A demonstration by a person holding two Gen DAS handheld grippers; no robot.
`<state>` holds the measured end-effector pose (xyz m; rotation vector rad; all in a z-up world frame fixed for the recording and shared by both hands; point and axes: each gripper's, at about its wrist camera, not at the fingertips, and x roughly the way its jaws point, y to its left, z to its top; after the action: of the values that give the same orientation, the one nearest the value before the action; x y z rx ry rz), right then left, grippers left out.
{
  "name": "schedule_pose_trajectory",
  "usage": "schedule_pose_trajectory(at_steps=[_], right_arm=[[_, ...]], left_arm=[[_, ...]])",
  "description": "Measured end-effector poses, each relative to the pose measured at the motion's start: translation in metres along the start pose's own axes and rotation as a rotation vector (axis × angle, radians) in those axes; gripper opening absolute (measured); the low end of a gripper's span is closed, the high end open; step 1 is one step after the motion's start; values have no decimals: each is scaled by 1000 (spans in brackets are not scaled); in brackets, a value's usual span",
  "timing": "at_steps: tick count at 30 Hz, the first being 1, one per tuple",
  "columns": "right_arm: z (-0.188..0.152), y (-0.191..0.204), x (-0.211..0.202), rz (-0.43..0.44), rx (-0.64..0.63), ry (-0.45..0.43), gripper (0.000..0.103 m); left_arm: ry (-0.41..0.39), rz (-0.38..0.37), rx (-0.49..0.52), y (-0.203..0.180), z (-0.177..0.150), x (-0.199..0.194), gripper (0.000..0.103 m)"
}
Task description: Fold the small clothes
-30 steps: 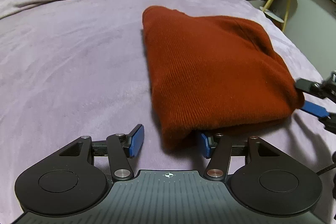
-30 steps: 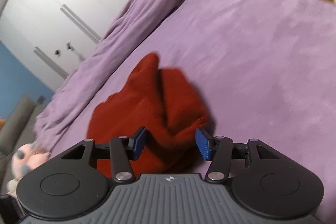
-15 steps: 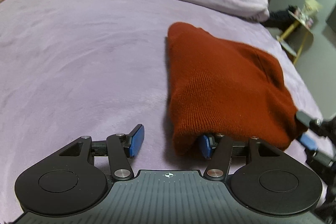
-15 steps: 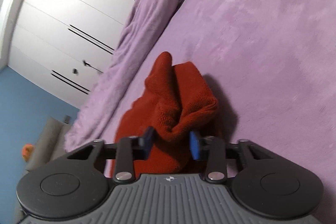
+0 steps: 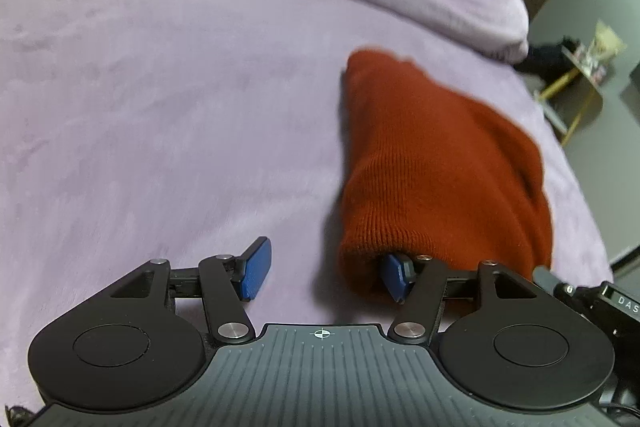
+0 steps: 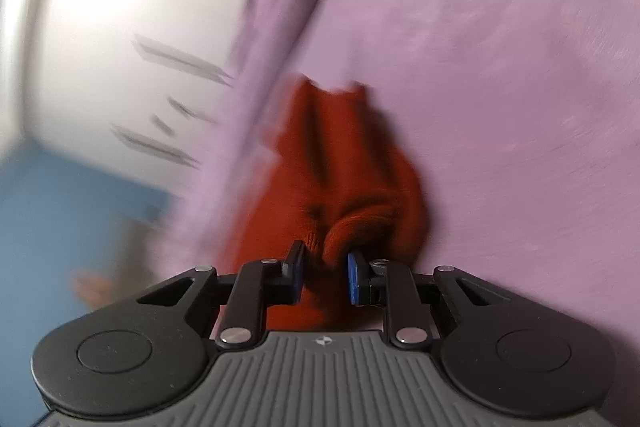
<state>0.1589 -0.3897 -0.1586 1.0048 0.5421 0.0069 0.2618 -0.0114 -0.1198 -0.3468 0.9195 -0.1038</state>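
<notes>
Rust-red knit garment [image 5: 436, 167] on purple bedspread [image 5: 160, 107]

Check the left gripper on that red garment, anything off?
Yes. The left gripper is wide open and only one of its fingers is tucked under the garment's hem; the other sits on bare blanket. The right gripper pinches a bunched corner, so the garment hangs lopsided.

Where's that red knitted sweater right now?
The red sweater lies bunched on the purple bed cover, right of centre in the left camera's view. The right gripper pinches its near edge, and the open left gripper has one finger tucked under it.
</notes>
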Motion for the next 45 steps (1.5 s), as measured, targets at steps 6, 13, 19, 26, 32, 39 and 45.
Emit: schedule_pose_trajectory(at_steps=[6, 13, 19, 26, 32, 39, 45], right_arm=[[20, 34, -27, -115, -256, -85, 49], [36, 97, 17, -164, -577, -101, 40], [39, 145, 85, -290, -776, -90, 32], [66, 128, 145, -417, -807, -55, 31], [66, 110, 161, -412, -853, -47, 40], [64, 110, 162, -405, -871, -47, 48], [78, 87, 99, -322, -691, -36, 87]], left_arm=[[16, 5, 107, 12, 6, -20, 71], [-92, 30, 29, -3, 40, -23, 72], [-128, 111, 120, -63, 75, 33, 73], [-121, 165, 152, -88, 99, 94, 85], [-129, 214, 179, -91, 97, 121, 89], [-81, 179, 109, -77, 103, 125, 94], [-14, -47, 70, -29, 103, 78, 92]])
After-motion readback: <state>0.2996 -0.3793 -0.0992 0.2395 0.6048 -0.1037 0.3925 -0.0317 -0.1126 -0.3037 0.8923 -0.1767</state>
